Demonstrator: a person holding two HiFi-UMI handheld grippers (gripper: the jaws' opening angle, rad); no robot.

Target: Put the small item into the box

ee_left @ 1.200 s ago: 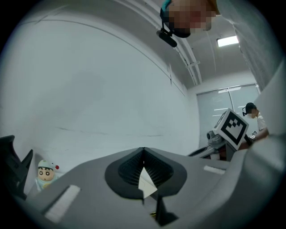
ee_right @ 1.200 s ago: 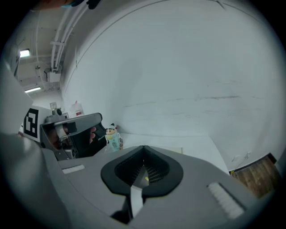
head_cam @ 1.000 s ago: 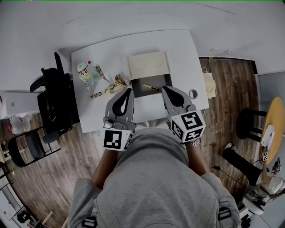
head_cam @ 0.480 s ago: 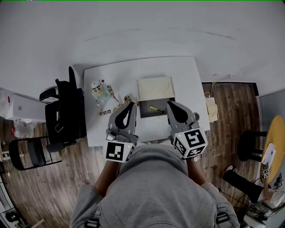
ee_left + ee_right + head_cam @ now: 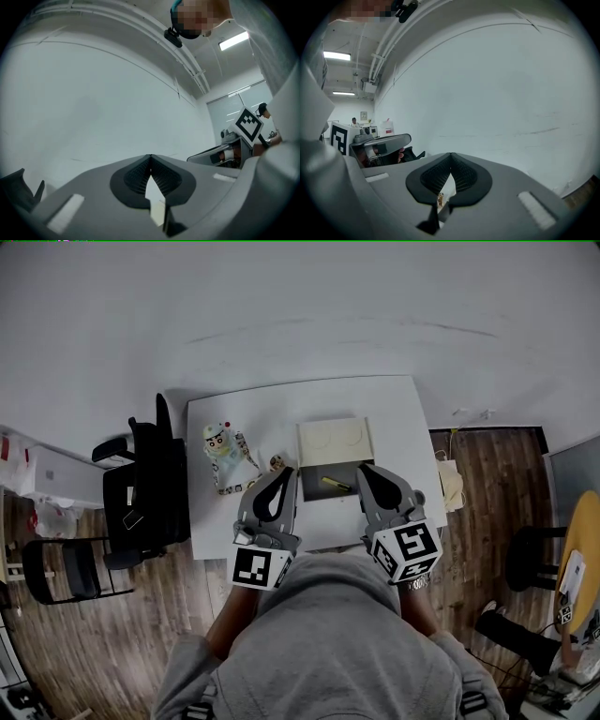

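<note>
I record the small item (image 5: 336,484), a slim yellow stick, lying inside the dark open box (image 5: 314,491) at frame centre, with my left gripper (image 5: 284,472) and right gripper (image 5: 361,470) both closed tip to tip, empty.

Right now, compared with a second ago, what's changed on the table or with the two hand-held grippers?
Only the head view shifted: the white table sits lower and smaller in frame. Nothing was grasped or released. The left hand-held gripper and right hand-held gripper stay shut and empty; the small yellow item still lies in the dark open box.
</note>
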